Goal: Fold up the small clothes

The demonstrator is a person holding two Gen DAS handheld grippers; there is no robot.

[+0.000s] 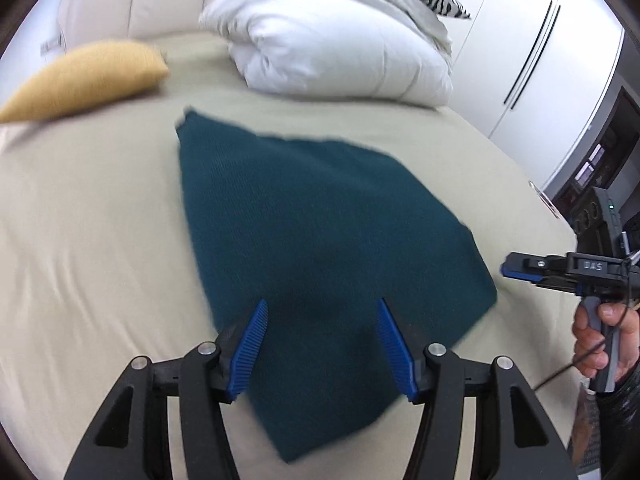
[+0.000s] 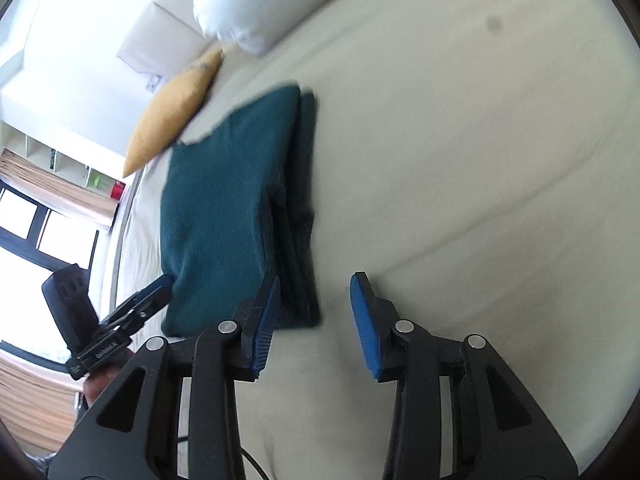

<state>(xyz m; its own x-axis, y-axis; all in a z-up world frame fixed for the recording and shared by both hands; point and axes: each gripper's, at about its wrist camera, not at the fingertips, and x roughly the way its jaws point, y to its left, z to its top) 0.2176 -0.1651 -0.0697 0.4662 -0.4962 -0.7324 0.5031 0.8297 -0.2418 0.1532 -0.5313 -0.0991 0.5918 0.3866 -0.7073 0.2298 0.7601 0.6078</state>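
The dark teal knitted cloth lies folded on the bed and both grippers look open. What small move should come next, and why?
Probably lower the left gripper onto the near edge of the dark teal knitted cloth and close on it for another fold. Its jaws stand open above the cloth, holding nothing. The right gripper is open too, beside the stacked edge on the beige bed sheet.
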